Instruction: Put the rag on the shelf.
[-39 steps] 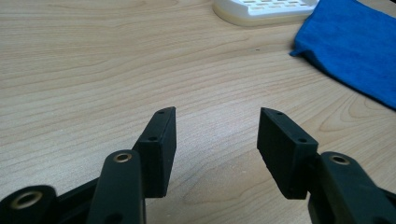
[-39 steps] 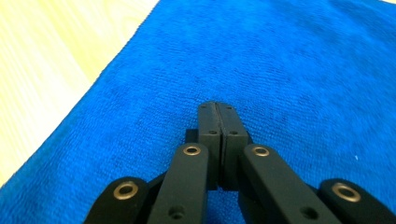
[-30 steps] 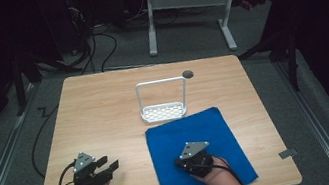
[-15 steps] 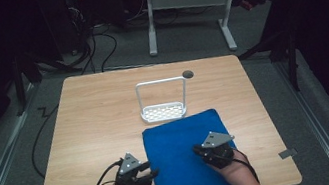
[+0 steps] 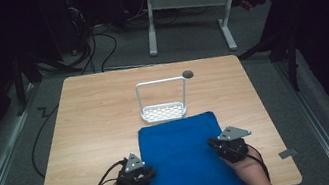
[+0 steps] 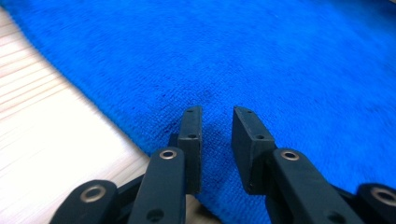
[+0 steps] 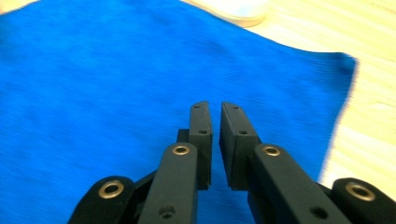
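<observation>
**At the cloth's two side edges: both grippers poised over the blue towel**

Over the left edge of the blue towel (image 5: 184, 162), the left gripper (image 5: 138, 172) hangs with its jaws slightly apart; they have just been closing, and the left gripper view shows only flat cloth in the gap, nothing pinched. At the opposite edge the right gripper (image 5: 226, 146) holds its jaws almost together, a thin slit between them, empty above the fabric. Spread flat, the towel lies on the near half of the wooden table (image 5: 96, 119). Just beyond its far edge stands a white perforated rack (image 5: 164, 112).
</observation>
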The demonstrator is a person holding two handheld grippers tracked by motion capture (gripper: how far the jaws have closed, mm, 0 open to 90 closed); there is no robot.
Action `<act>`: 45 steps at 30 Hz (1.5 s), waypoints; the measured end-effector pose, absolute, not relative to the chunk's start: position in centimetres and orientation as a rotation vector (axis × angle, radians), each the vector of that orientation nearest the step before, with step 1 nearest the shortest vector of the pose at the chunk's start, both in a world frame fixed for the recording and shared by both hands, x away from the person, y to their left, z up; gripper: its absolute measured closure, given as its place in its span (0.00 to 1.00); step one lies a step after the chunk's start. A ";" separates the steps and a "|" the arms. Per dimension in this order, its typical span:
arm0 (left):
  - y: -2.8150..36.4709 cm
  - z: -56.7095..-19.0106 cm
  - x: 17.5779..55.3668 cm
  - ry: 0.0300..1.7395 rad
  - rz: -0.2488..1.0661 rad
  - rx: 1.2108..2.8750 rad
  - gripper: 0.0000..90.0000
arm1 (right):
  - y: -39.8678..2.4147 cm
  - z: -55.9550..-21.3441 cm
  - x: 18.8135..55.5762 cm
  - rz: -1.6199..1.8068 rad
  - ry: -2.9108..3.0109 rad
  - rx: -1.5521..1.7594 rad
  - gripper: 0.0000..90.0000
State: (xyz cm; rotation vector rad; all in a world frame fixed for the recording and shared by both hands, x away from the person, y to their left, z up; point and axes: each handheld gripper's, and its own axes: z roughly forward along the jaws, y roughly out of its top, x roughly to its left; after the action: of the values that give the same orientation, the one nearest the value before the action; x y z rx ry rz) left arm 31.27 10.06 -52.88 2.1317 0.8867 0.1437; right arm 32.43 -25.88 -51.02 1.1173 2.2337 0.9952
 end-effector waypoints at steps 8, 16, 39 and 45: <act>15.1 -52.3 30.9 1.032 0.191 2.088 0.78 | -24.8 -51.7 34.9 0.995 2.245 1.138 0.93; 14.0 -52.4 33.9 1.023 0.199 2.046 0.66 | -23.0 -52.7 35.9 0.905 2.298 1.121 0.89; 14.7 -52.9 29.3 0.931 0.110 2.100 0.71 | -24.0 -52.5 29.8 0.944 2.361 1.115 0.85; 15.1 -52.9 29.7 0.943 0.046 2.074 0.67 | -24.3 -52.2 29.5 0.992 2.348 1.138 0.74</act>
State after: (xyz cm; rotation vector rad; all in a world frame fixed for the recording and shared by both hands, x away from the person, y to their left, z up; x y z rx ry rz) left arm 29.68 15.10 -52.94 2.0738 0.9428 0.0455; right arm 29.49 -24.34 -52.21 1.1384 2.3484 0.9915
